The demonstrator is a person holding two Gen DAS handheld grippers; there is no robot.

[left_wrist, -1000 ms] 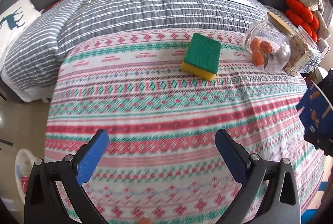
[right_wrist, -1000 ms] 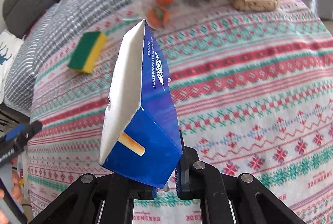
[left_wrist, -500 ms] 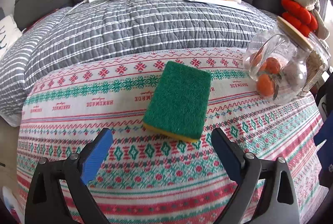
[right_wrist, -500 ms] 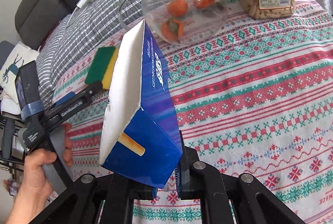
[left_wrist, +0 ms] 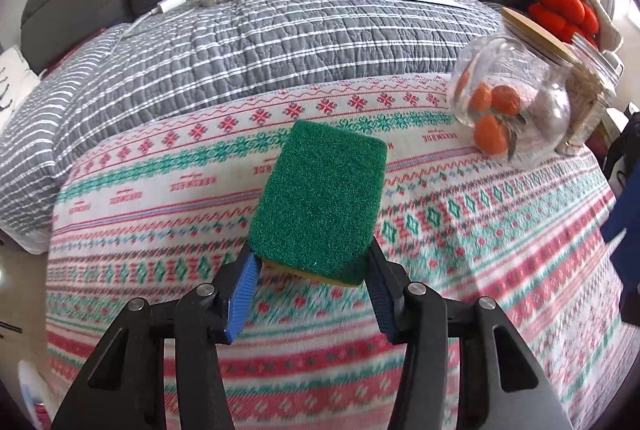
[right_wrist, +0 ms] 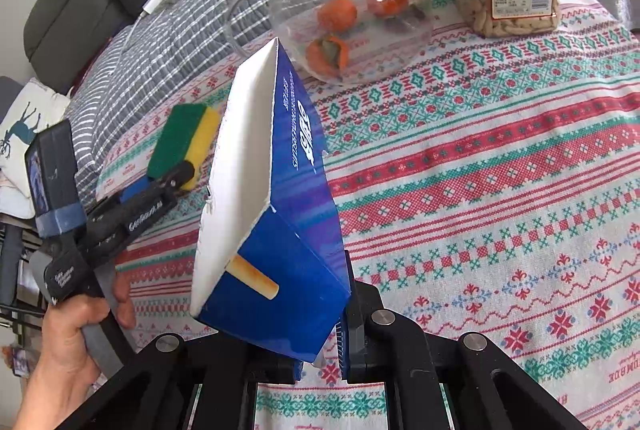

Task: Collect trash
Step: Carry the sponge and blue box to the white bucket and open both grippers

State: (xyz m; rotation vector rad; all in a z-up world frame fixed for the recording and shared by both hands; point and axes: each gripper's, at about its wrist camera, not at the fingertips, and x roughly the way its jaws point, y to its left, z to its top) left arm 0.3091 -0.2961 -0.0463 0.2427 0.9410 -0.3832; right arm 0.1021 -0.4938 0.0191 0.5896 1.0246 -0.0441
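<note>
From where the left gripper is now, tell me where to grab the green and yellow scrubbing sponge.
Grip the green and yellow scrubbing sponge across its two long sides at the near end, coming from the table's near edge. It lies flat, green pad up, narrow enough to span. The left gripper already straddles that end, jaws closing.

Black two-finger left gripper (left_wrist: 310,272) with blue ribbed pads (left_wrist: 240,300) and silver screws (left_wrist: 204,289); matching right gripper (right_wrist: 320,354), white lettering along the left one's arm, bare hand (right_wrist: 68,346) on its grey handle.
</note>
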